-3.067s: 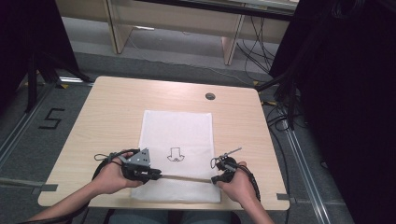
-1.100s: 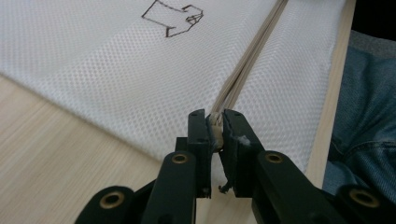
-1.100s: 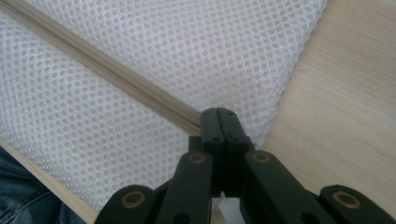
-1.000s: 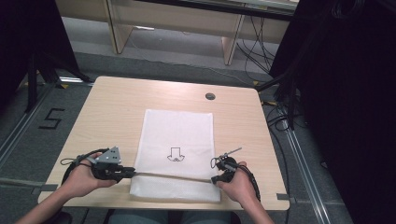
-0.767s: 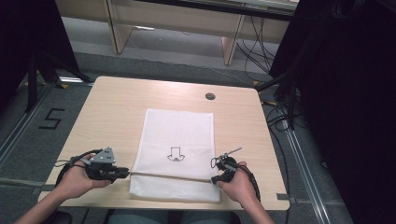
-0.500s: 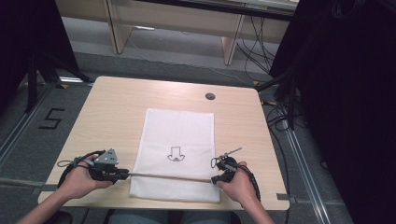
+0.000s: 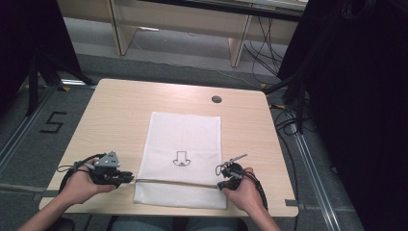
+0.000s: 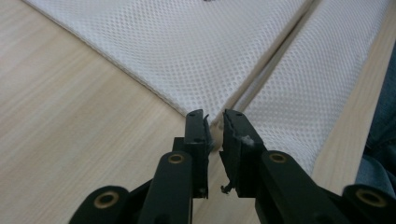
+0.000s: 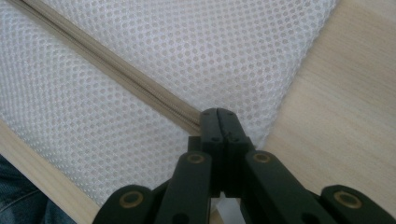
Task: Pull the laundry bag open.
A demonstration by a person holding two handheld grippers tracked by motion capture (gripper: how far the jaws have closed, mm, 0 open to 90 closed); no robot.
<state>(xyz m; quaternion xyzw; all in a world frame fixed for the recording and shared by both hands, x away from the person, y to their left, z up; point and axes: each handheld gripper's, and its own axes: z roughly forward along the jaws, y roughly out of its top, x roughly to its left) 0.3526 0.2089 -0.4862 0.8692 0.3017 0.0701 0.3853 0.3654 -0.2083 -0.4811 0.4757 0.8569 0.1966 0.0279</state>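
White mesh bag [image 7: 182,156] flat on wood-grain worktop [image 7: 120,110]. My right gripper [image 9: 218,116] clenched at beige zipper [image 9: 116,70] end; my left gripper [image 8: 214,126] just opening, released, at bag's corner edge.

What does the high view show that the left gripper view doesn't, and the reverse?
High view: the round dark grommet in the light wooden table, and the right tool at the zipper's far end. Left gripper view: the bag's fine mesh weave, and the narrow gap between the jaws of the left tool, which have just been opening, with nothing clearly gripped between them. Both: the white mesh bag, its beige zipper, the left tool and the tabletop.
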